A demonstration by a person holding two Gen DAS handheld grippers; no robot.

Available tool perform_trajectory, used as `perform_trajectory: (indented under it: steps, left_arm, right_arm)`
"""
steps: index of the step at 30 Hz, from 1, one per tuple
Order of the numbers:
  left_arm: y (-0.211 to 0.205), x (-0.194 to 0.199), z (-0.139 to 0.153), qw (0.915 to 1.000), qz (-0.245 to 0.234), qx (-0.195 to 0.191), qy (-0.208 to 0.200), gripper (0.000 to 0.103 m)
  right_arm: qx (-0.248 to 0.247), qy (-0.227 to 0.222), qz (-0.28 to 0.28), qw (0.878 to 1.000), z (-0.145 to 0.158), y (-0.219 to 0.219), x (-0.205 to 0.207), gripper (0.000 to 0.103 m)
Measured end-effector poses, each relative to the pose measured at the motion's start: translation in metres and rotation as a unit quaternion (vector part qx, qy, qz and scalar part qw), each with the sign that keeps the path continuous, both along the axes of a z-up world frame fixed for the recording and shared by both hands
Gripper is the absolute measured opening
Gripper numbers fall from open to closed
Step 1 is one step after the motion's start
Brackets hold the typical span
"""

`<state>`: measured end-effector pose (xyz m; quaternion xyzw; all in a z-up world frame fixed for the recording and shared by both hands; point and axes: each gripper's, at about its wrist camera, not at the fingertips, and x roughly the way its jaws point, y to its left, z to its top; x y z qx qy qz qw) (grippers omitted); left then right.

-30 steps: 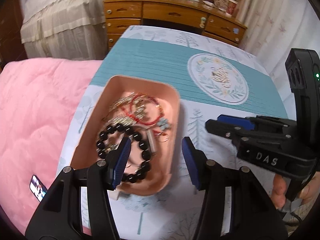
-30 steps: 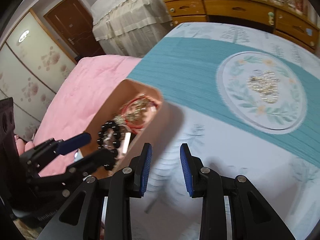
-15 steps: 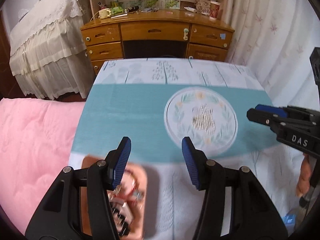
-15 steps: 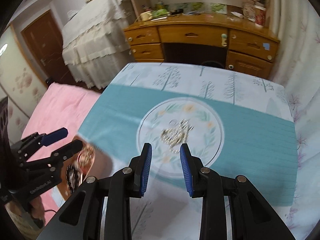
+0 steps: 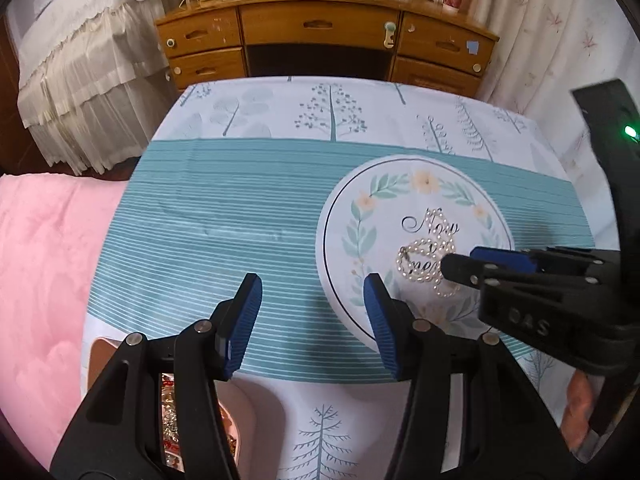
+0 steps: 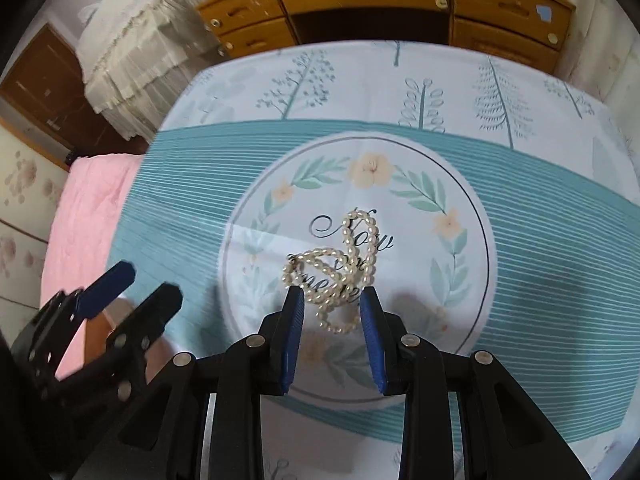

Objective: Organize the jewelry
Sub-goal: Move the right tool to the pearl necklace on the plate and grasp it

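Note:
A white pearl necklace (image 6: pixel 334 276) lies in a loose heap on the round floral print of the tablecloth (image 6: pixel 360 200); it also shows in the left wrist view (image 5: pixel 426 256). My right gripper (image 6: pixel 332 306) is open, its blue pads on either side of the heap's near end, just above the cloth. It shows from the side in the left wrist view (image 5: pixel 468 262). My left gripper (image 5: pixel 312 296) is open and empty over the teal stripes. A pink tray (image 5: pixel 244 412) of mixed jewelry sits under my left gripper, mostly hidden.
The table is covered by a teal-striped cloth with tree prints (image 5: pixel 240 220). A pink quilted bed (image 5: pixel 36 280) lies to the left. A wooden desk with drawers (image 5: pixel 320 40) stands beyond the table's far edge. A white curtain (image 5: pixel 560 40) hangs at right.
Both grippers swung from the pink tray toward the round print. The right gripper opened wider and dropped to the pearl necklace. The tray slid under the left gripper.

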<state>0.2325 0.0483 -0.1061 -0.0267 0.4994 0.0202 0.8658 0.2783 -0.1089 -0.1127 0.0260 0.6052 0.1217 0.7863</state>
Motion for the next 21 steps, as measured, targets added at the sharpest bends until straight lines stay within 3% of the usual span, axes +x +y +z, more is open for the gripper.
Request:
perform_trajectory:
  steps: [7,13,16,17,21]
  left_arm:
    - [0.012,-0.001,-0.011,0.9999,0.003,-0.014,0.005,0.050]
    - [0.025,-0.004,-0.015,0.9995,0.012,-0.027,0.008,0.050]
    - [0.028,-0.006,-0.016,0.9993,0.012,-0.035,0.010,0.050]
    - [0.028,-0.007,-0.016,0.9993,0.011,-0.035,0.010,0.050]
    - [0.028,-0.009,-0.016,0.9993,0.007,-0.036,0.010,0.050]
  right_arm:
    - [-0.048,0.019,-0.009,0.999,-0.029,0.018,0.012,0.030]
    - [-0.091,0.000,0.002,0.996,-0.033,0.034,0.013,0.030]
    - [-0.096,0.000,0.008,0.995,-0.032,0.039,0.013,0.022]
    - [-0.094,0.002,0.009,0.996,-0.032,0.037,0.012,0.015]
    - [-0.084,0.013,0.005,0.996,-0.033,0.034,0.012,0.013]
